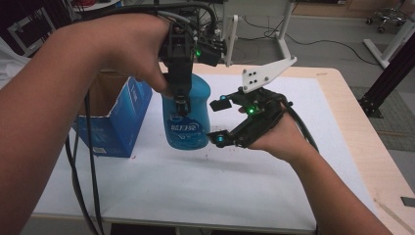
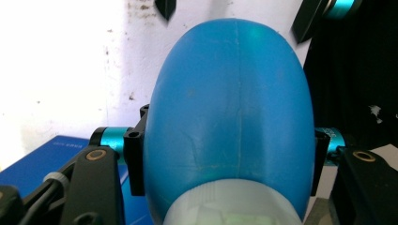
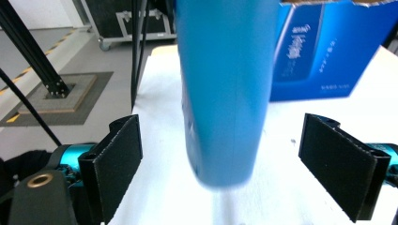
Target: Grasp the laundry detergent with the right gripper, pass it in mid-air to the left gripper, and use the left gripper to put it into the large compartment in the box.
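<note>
A blue plastic bottle [image 1: 187, 128] with white lettering stands upright near the middle of the table, its base at or just above the white sheet. My left gripper [image 1: 182, 105] comes down from above and is shut on the bottle's upper body. In the left gripper view the bottle [image 2: 230, 108] sits between the two jaws, and its pale cap end is nearest the camera. My right gripper [image 1: 219, 121] is open just to the right of the bottle, jaws on either side of its lower part without touching. The bottle [image 3: 225, 93] rises between those spread jaws.
An open blue cardboard box [image 1: 117, 120] stands left of the bottle, also seen as the box [image 3: 324, 51] behind it. The white sheet [image 1: 220, 186] covers the wooden table. Cables hang from the left hand. Black frame legs stand at the right.
</note>
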Demonstrator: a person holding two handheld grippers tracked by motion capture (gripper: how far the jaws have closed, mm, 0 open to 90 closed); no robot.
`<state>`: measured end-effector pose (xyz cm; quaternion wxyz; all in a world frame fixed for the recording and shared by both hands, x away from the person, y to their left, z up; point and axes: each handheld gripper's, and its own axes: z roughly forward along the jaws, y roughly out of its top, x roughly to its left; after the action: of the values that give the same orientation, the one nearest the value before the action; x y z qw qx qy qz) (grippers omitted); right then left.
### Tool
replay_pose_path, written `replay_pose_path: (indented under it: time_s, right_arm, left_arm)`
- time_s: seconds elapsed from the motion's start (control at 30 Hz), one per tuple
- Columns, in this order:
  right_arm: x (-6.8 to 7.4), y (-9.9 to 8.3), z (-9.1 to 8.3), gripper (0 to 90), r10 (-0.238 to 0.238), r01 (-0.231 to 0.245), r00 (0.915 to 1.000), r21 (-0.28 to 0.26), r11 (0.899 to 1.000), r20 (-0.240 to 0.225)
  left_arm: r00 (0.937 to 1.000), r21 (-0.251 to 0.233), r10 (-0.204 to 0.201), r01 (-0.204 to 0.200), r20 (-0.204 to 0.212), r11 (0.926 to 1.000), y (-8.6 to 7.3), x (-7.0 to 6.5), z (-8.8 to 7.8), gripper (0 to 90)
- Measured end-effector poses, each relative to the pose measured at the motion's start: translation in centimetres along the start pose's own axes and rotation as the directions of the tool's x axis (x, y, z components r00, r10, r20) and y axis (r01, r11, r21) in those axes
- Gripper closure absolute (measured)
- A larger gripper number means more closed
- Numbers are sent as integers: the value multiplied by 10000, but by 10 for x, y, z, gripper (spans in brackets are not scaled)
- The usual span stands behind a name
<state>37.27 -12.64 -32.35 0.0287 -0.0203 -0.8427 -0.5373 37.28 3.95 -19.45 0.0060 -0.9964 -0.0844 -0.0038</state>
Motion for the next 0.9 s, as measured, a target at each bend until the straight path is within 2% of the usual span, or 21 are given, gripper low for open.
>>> replay_pose_path:
  time_s: [0.07, 0.1, 0.17, 0.27, 0.37, 0.4, 0.43, 0.47, 0.5, 0.53, 0.57, 0.6, 0.63, 0.67, 0.7, 0.73, 0.77, 0.8, 0.83, 0.87, 0.9]
  right_arm:
    - [-1, -1, -6, 89, 12, -16, 9998, 191, 9998, 196]
    - [-1, -1, -8, 22, 51, -60, 9996, 327, 9994, 272]
    - [-1, -2, -13, 21, 2, -45, 9982, 729, 9973, 599]
    - [-1, -3, -23, 9, -31, -53, 9964, 990, 9951, 842]
    - [-1, -4, -32, 7, -83, -73, 9946, 1486, 9889, 1038]
    - [-2, -4, -35, 7, -126, -49, 9949, 1724, 9850, 1001]
    - [-1, -3, -38, 7, -237, 15, 9933, 1925, 9813, 1127]
    - [0, -2, -42, 7, -342, 58, 9911, 2144, 9767, 1289]
    - [0, -2, -42, 7, -342, 58, 9911, 2144, 9767, 1289]
    - [1, 1, -48, 7, -519, 161, 9886, 2435, 9698, 1416]
    - [1, 1, -48, 7, -519, 161, 9886, 2435, 9698, 1416]
    - [1, 2, -51, 7, -589, 187, 9873, 2610, 9652, 1474]
    - [2, 5, -56, 7, -719, 245, 9858, 2936, 9556, 1518]
    - [3, 6, -58, 7, -785, 252, 9840, 3105, 9502, 1602]
    - [3, 6, -58, 7, -785, 252, 9840, 3105, 9502, 1602]
    - [3, 8, -61, 8, -862, 265, 9826, 3354, 9417, 1645]
    - [3, 8, -61, 8, -862, 265, 9826, 3354, 9417, 1645]
    - [3, 10, -64, 8, -860, 236, 9829, 3511, 9360, 1630]
    - [3, 11, -65, 8, -865, 238, 9832, 3561, 9341, 1610]
    - [3, 12, -66, 8, -900, 252, 9828, 3660, 9303, 1610]
    - [4, 13, -66, 8, -918, 238, 9826, 3806, 9244, 1613]
  left_arm:
    - [9999, -3, -166, 166, 0, 9999, -4, 2, -2, 384]
    - [9996, 18, -280, 280, 13, 9996, -6, 4, -2, 384]
    - [9990, -6, -452, 452, 43, 9990, -10, 6, -4, 384]
    - [9966, -29, -817, 817, 78, 9967, -17, 9, -8, 384]
    - [9902, -45, -1385, 1386, 147, 9903, -25, 15, -14, 384]
    - [9866, -127, -1624, 1626, 162, 9866, -29, 17, -16, 384]
    - [9794, -146, -2008, 2011, 204, 9795, -35, 20, -21, 383]
    - [9794, -146, -2008, 2011, 204, 9795, -35, 20, -21, 383]
    - [9715, -213, -2358, 2364, 256, 9714, -39, 22, -24, 383]
    - [9538, -268, -2989, 2997, 288, 9537, -49, 27, -31, 383]
    - [9538, -268, -2989, 2997, 288, 9537, -49, 27, -31, 383]
    - [9420, -288, -3342, 3350, 313, 9418, -54, 30, -34, 383]
    - [9280, -287, -3709, 3719, 348, 9278, -58, 31, -38, 383]
    - [9144, -223, -4034, 4042, 336, 9144, -66, 35, -44, 383]
    - [9144, -223, -4034, 4042, 336, 9144, -66, 35, -44, 383]
    - [8978, -260, -4387, 4398, 395, 8977, -74, 40, -52, 383]
    - [8978, -260, -4387, 4398, 395, 8977, -74, 40, -52, 383]
    - [8759, -318, -4801, 4817, 469, 8757, -82, 44, -58, 383]
    - [8626, -323, -5030, 5050, 545, 8625, -87, 46, -62, 383]
    - [8412, -365, -5373, 5398, 611, 8410, -92, 48, -64, 382]
    - [8224, -410, -5653, 5682, 645, 8219, -98, 51, -68, 383]
